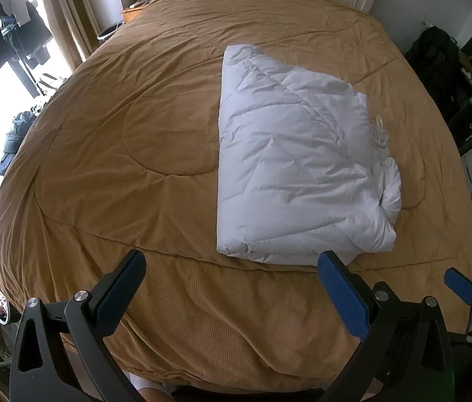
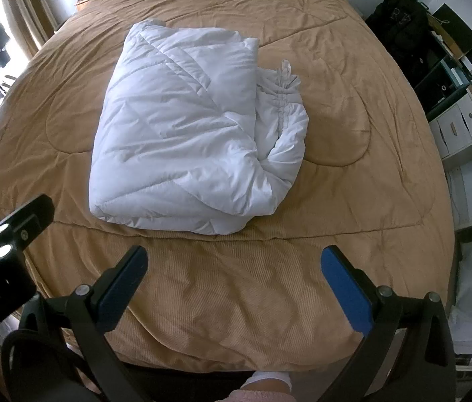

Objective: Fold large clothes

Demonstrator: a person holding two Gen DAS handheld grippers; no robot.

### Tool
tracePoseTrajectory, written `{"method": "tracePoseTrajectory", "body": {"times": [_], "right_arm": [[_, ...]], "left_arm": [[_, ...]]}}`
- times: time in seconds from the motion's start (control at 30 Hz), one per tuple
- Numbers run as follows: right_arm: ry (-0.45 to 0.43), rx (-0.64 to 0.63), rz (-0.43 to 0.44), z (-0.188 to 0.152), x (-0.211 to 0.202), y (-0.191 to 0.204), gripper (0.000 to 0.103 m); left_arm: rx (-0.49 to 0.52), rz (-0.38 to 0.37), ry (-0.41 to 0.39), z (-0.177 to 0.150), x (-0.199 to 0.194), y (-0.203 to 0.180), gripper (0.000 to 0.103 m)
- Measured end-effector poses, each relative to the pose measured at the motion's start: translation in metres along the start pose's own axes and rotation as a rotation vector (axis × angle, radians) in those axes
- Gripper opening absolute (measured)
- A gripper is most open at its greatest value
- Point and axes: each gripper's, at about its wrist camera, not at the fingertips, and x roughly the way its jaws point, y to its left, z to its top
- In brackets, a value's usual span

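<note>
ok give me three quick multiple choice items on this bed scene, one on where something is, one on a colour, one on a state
1. Where does the white padded garment lie?
A. on the floor beside the bed
B. on the tan bedspread
C. on the shelf unit

2. What colour are the pads on the tongs?
A. blue
B. red
C. yellow

3. How do the left tongs and right tongs stand?
A. both shut on the garment
B. one open, one shut on the bedspread
C. both open, holding nothing

Answers:
1. B, the folded white bundle rests on the bedspread, in the bed's middle area.
2. A, blue pads show on the inner faces of the fingers in both wrist views.
3. C, each pair of fingers is spread wide over bare bedspread, short of the garment's near edge.
</note>
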Motion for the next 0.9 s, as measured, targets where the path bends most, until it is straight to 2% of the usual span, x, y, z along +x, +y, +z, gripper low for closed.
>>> {"method": "tracePoseTrajectory", "body": {"times": [0.9], "right_arm": [[0.011, -0.016, 0.001, 0.0042, 0.0021, -0.0011, 0.103]], "left_arm": [[0.000, -0.002, 0.008, 0.0001, 0.0002, 0.0011, 0.102]]}}
